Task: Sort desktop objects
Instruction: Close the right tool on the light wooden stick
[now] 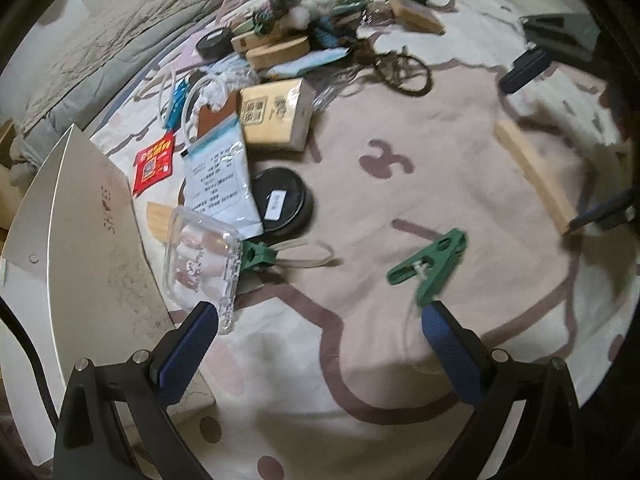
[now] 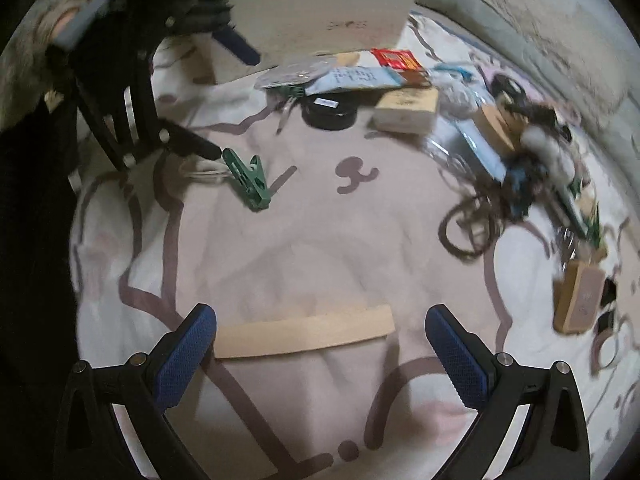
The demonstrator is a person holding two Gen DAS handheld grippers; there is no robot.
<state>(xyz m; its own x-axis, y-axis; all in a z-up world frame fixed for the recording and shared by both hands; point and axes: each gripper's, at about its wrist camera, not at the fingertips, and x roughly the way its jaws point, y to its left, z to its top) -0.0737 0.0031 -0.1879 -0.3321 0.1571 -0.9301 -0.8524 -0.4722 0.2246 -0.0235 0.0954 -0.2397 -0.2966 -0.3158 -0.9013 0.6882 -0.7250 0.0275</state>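
Clutter: mixed desktop objects lie spread over a pink and white patterned blanket [image 1: 400, 128], most of them heaped along its far side.
White box: one, large, open-topped, at the blanket's edge [image 1: 92, 240], faint lettering on its wall; seen also from the right wrist [image 2: 320, 12].
Paper pouch: one, white and blue with printed text [image 1: 220, 176], leaning over the black tin.
Tan carton: one, printed, beside the pouch [image 1: 276, 114].
Wooden blocks: at least three pale ones in the far heap [image 1: 276, 50]; blur stops a sure count.
Black tins: two round ones, one near [image 1: 286, 204], one far [image 1: 214, 42].
Clear plastic case: one, just beside the white box [image 1: 202, 268].
Wooden stick: one flat strip [image 2: 304, 334], lying crosswise between the right tool's fingers, not touched.
Green clips: two in the left view, one in the open [image 1: 430, 264] just ahead of the left tool, one tucked by the clear case [image 1: 258, 256].
Red card: one [image 1: 154, 162].
Left tool: released, fingers wide apart, grasping nothing [image 1: 320, 322].
Right tool: released, fingers wide apart, hovering over the stick [image 2: 320, 326].
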